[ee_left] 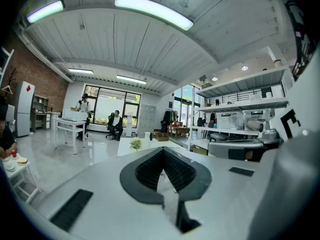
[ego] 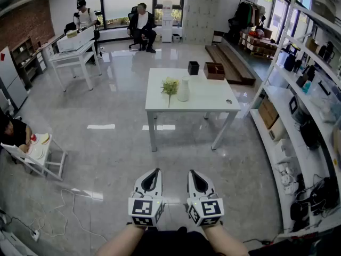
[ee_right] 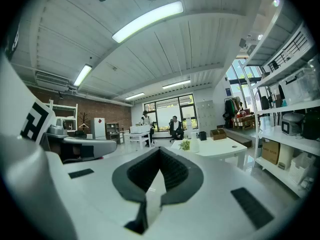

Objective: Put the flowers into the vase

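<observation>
A small bunch of green flowers [ego: 170, 86] lies on a white table [ego: 213, 97] in the middle of the room, just left of a white vase [ego: 183, 89] that stands upright. Both grippers are far from the table, held side by side low in the head view and pointing towards it. My left gripper [ego: 152, 181] is shut with nothing in it, and so is my right gripper [ego: 196, 179]. Beyond the closed left gripper [ee_left: 162, 151] the flowers [ee_left: 135, 144] look tiny. Over the closed right gripper [ee_right: 160, 150] the flowers [ee_right: 184, 145] and vase [ee_right: 193, 144] show in the distance.
A black box [ego: 193, 68] and a brown box [ego: 214, 71] sit at the table's far edge. Loaded shelves [ego: 298, 105] line the right wall. At the left are a small white table [ego: 40, 153] with a seated person, cables [ego: 69, 207] on the floor, and a desk [ego: 77, 52]. Two people are at the back.
</observation>
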`<state>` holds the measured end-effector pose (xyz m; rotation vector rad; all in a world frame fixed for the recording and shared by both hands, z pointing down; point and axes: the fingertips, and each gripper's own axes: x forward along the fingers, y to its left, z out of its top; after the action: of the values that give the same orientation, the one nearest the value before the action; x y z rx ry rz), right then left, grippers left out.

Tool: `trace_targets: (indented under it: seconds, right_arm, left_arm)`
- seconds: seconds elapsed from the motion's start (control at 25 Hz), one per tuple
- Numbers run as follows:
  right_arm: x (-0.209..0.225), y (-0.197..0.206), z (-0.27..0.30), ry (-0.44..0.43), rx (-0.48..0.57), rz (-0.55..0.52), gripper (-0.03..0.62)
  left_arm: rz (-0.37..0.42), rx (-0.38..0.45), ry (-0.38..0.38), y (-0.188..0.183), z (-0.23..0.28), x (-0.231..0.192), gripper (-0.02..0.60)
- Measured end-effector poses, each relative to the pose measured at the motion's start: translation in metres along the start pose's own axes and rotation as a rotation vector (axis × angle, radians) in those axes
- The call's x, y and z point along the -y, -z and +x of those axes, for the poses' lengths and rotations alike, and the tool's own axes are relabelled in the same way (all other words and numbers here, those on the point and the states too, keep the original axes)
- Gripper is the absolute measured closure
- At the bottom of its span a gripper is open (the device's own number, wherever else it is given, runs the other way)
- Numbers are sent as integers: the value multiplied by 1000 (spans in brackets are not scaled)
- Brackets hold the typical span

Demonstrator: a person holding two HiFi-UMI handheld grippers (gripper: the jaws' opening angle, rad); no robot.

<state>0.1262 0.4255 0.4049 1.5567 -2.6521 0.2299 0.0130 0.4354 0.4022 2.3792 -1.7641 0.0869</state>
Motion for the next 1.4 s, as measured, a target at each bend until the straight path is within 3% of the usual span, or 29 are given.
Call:
trace_targets:
  seconds: [0.36,0.68,1.12,1.4]
  right_arm:
    - [1,-6,12,2,11,-13,592]
    - [3,-8,18,7,26,38,591]
    - [-15,22,62,57,-40,36,591]
    - [-7,27,97,69,-68,27,591]
  left_arm:
    - [5,1,3,-2,9,-8,578]
    - [-13,-6,-1,-2,11,-16,578]
    - [-40,-59,18,25,15,-74,578]
    - [-52,-77,36,28,48,-93,578]
